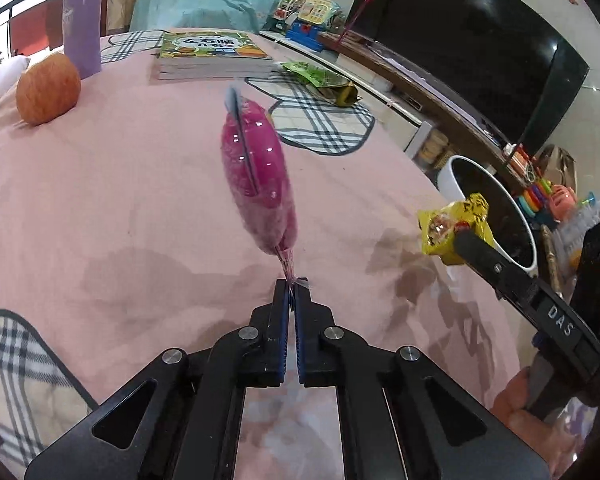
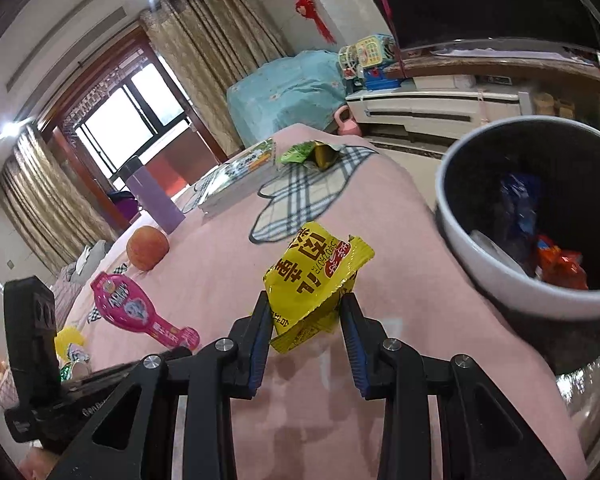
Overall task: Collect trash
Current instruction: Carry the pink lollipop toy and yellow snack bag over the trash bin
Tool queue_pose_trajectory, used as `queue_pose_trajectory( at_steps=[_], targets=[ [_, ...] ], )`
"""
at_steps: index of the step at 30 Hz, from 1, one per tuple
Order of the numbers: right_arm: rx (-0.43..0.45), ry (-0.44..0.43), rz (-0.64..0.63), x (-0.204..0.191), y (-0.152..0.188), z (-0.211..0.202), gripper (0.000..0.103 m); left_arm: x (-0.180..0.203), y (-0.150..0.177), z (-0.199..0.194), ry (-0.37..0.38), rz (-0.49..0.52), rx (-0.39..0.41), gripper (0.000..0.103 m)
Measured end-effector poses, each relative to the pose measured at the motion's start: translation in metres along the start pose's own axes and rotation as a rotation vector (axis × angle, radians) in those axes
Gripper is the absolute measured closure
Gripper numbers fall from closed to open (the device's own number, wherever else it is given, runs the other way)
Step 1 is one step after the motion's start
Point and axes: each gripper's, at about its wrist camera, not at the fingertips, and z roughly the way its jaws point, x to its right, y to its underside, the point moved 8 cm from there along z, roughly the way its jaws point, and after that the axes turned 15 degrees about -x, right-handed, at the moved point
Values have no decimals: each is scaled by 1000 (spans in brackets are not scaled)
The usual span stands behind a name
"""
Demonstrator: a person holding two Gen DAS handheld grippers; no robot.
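My left gripper [image 1: 293,286] is shut on the thin tail of a pink plastic wrapper [image 1: 256,172], which hangs above the pink bedspread [image 1: 120,200]. The same pink wrapper [image 2: 132,312] shows at the left of the right wrist view. My right gripper [image 2: 306,320] is shut on a crumpled yellow snack wrapper [image 2: 314,280], held over the bed beside a white bin [image 2: 512,284]. In the left wrist view the yellow wrapper [image 1: 448,226] sits at the right gripper's tip, in front of the bin [image 1: 452,176]. The bin holds blue and red wrappers.
A green-and-gold wrapper [image 1: 320,80] lies at the bed's far edge beside a stack of books [image 1: 212,56]. An apple [image 1: 48,88] and a purple cup [image 1: 82,20] stand at the far left. A TV [image 1: 480,48] and a toy-laden cabinet lie beyond the bed.
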Motion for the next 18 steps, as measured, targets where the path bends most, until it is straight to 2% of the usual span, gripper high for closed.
queue_pose_trajectory(
  at_steps=[18],
  targets=[
    [21, 12, 9, 11, 21, -42, 69, 57, 17, -6, 20, 119, -13, 100]
  ],
)
